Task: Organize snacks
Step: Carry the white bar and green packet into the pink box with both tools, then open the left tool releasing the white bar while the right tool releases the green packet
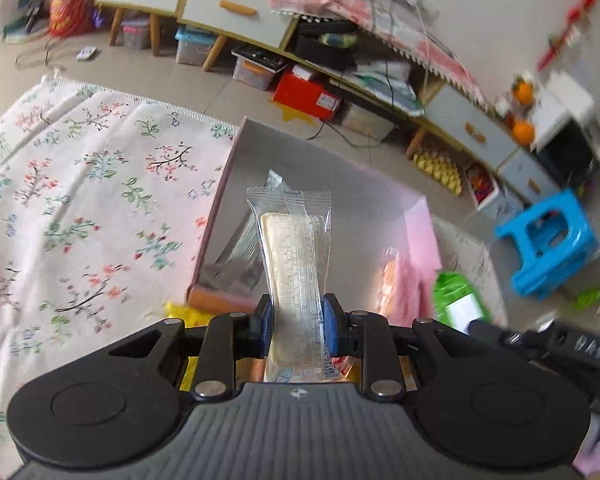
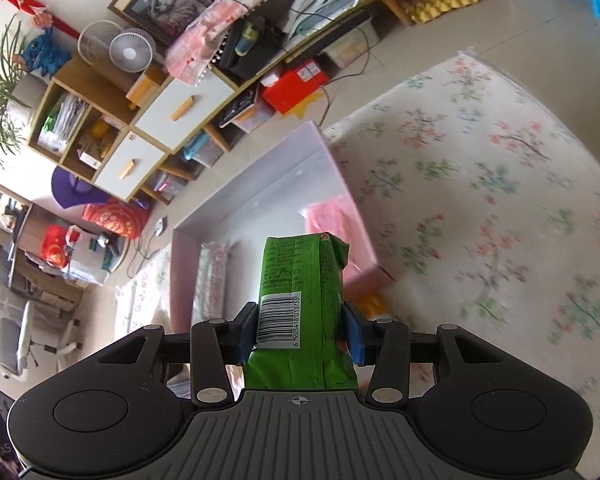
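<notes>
The left gripper [image 1: 296, 326] is clamped on a clear-wrapped wafer bar [image 1: 294, 264], its blue pads pinching the packet across its narrow width near the lower end, so the long body stands out ahead of the fingers. That grip keeps the bar's free end leading — handy, I judge, for lowering it lengthwise into the box.

The right gripper [image 2: 300, 330] is closed on a green snack pack [image 2: 302, 276], gripped at mid-body beside the barcode label, with the crimped top pointing forward. The pack is thicker, so the jaws stand wider than those of the other hand.

Both packets hang above the pink box [image 1: 216, 216], an open, shallow carton resting on the floral cloth [image 1: 80, 184] with its far end near the cloth's fringed edge. Inside it already lie a silvery packet [image 1: 236, 256] against one long wall and pink wrappers [image 2: 328, 212] toward the near corner on the other side — so the middle of the floor is the free space, and both grippers point down toward it. A yellow packet [image 2: 374, 304] lies on the cloth just outside the box's near corner, not yet sorted.

The step in hand looks like carrying both snacks over the box to set them down.
</notes>
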`<act>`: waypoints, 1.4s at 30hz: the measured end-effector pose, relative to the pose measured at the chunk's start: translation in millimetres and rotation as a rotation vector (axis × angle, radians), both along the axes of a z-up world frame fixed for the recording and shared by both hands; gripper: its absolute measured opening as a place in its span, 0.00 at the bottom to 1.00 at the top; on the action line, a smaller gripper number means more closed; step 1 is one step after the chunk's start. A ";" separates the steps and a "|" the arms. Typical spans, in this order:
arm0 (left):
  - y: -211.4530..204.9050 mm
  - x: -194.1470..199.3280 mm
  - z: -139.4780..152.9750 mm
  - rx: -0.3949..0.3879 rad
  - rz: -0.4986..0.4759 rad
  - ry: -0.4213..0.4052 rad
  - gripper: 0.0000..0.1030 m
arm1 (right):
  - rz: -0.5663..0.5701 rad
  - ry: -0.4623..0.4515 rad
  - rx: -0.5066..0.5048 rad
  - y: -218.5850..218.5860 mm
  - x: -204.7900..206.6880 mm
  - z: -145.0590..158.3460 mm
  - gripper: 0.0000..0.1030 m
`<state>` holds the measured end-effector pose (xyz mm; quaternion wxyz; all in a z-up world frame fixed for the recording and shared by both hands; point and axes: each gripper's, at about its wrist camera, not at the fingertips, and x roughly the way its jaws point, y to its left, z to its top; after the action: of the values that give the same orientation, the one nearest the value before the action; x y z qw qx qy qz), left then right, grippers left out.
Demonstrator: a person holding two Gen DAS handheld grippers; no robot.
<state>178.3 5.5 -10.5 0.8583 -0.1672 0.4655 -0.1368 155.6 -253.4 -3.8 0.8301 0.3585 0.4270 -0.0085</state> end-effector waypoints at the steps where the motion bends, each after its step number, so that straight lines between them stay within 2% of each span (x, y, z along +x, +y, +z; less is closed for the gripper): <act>1: -0.6 4.3 0.0 -0.022 0.006 0.000 0.22 | 0.011 -0.006 0.006 1.7 6.7 -0.3 0.42; 8: -7.3 22.4 -12.7 -0.072 -0.027 -0.036 0.22 | 0.042 -0.098 0.026 10.9 35.8 -6.9 0.42; 13: -11.4 31.9 -22.3 -0.076 -0.049 -0.021 0.22 | 0.032 -0.125 0.046 10.3 47.6 -20.9 0.42; 22: -21.8 38.5 -35.5 0.012 -0.088 -0.060 0.22 | 0.029 -0.153 0.026 17.2 58.7 -37.6 0.42; 28: -23.6 35.3 -35.2 0.075 -0.094 -0.106 0.22 | 0.051 -0.154 -0.046 27.5 65.3 -40.7 0.42; 36: -33.6 34.2 -34.6 0.137 -0.126 -0.137 0.23 | 0.067 -0.150 -0.093 33.3 66.4 -42.5 0.45; 39: -35.5 32.4 -33.2 0.150 -0.132 -0.156 0.30 | 0.069 -0.159 -0.064 31.0 66.2 -40.3 0.46; 42: -37.3 31.3 -31.4 0.154 -0.140 -0.163 0.38 | 0.073 -0.169 -0.067 30.4 64.9 -37.1 0.56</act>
<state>209.6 -31.9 -41.9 0.8920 -0.0561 0.4136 -0.1734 220.5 -223.0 -40.9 0.8745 0.3142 0.3676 0.0379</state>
